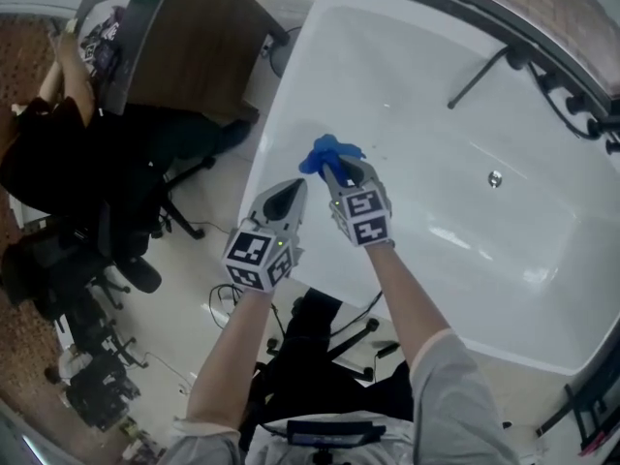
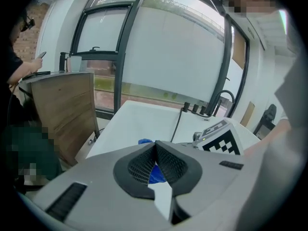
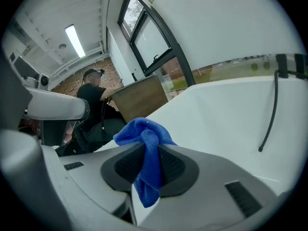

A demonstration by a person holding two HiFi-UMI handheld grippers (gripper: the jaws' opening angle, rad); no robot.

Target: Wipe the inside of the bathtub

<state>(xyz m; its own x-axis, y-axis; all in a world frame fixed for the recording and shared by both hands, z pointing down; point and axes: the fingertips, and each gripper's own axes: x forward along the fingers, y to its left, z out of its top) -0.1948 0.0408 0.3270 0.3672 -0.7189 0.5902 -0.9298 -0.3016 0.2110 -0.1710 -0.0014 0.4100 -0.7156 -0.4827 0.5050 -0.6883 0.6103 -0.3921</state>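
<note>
Right gripper [image 1: 336, 170] clamped on the blue cloth [image 1: 327, 151] just inside the bathtub's [image 1: 288, 95] left edge, left gripper [image 1: 294, 190] pinched shut on nothing beside it, and wiping looks about to start: next, press cloth onto the inner wall.

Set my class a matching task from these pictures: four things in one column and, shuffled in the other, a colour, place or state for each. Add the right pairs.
Things
1. cloth
2. left tool
3. bathtub
4. drain

Descriptions
A. white
B. shut, holding nothing
C. small and silvery, inside the bathtub
D. blue, pinched in the right tool

Pairs: 1-D, 2-B, 3-A, 4-C
</note>
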